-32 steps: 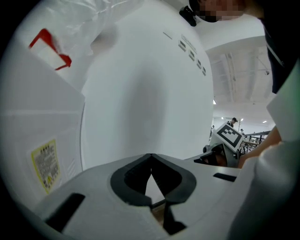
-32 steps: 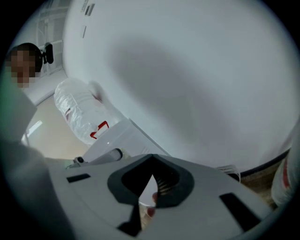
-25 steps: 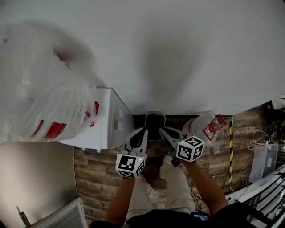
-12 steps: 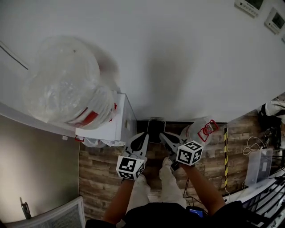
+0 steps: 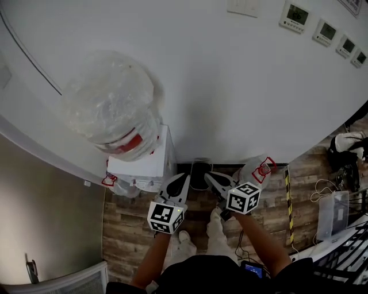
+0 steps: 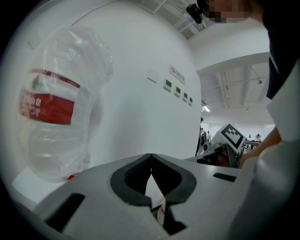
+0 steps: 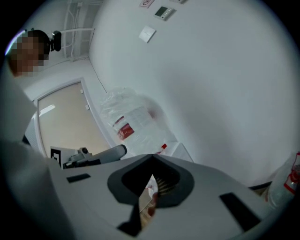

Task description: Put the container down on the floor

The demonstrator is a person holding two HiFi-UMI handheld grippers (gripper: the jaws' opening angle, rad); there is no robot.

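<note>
A clear water container [image 5: 259,170] with a red label stands on the wood floor by the wall, just right of my right gripper [image 5: 210,175]; its edge shows in the right gripper view [image 7: 288,185]. My left gripper [image 5: 183,177] hangs beside the right one, over the floor in front of a dark object [image 5: 200,172] at the wall's foot. Both grippers are shut, tips meeting, with nothing between them [image 6: 151,157] [image 7: 152,157]. A large plastic-wrapped bottle [image 5: 112,106] sits upside down on a white dispenser [image 5: 144,166] at the left.
Wall panels [image 5: 296,14] hang high on the white wall. A yellow-black strip [image 5: 289,201], cables and a clear box [image 5: 336,209] lie at the right. A vent grille [image 5: 75,281] is at the bottom left. The person's legs [image 5: 221,229] are below the grippers.
The head view has tilted up the wall, bringing the wall panels and the whole wrapped bottle into sight. Both grippers stay shut and nearly in the same place.
</note>
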